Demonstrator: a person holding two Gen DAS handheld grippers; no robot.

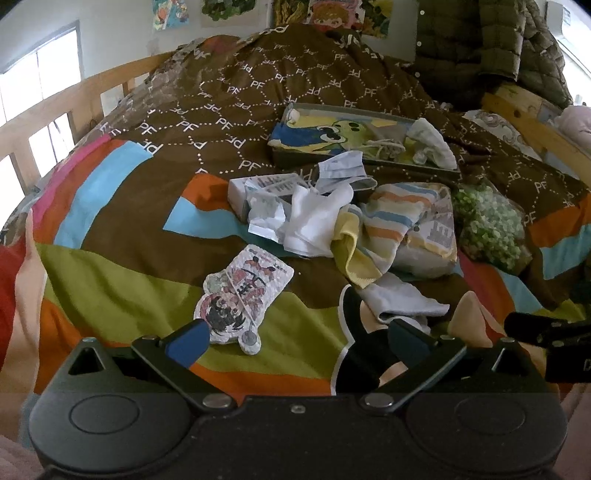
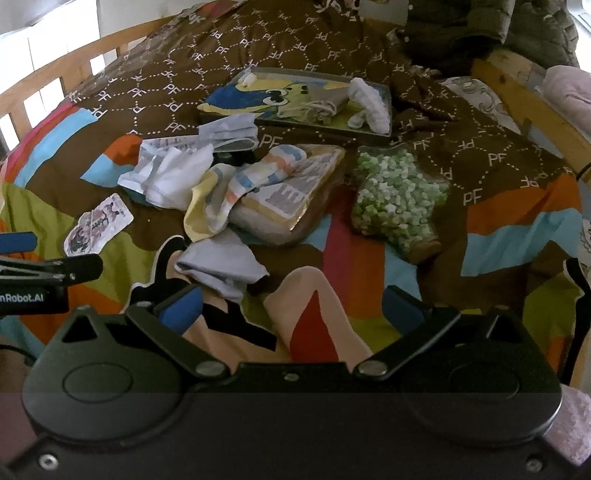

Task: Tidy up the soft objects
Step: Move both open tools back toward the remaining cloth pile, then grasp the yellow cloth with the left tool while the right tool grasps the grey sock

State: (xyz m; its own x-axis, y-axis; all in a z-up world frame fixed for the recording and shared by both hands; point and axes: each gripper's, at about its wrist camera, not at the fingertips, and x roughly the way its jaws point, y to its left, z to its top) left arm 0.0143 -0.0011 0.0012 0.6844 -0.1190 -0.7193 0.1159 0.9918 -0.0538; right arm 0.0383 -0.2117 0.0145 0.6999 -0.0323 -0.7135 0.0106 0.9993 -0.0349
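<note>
Patterned quilt (image 1: pixel 229 122) over wooden bed rail (image 1: pixel 48 107), olive puffer jacket (image 1: pixel 491 40), wall posters (image 1: pixel 229 9), window (image 1: pixel 40 74)

One tray (image 1: pixel 314 157), one striped towel (image 1: pixel 391 218), one bead bag (image 1: pixel 487 225), one sticker card (image 1: pixel 243 295).

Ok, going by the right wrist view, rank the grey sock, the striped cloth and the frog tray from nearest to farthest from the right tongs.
1. grey sock: nearest, just ahead of the open right tongs, slightly left.
2. striped cloth: mid-bed, beyond the sock.
3. frog tray: farthest, up on the brown quilt.
</note>
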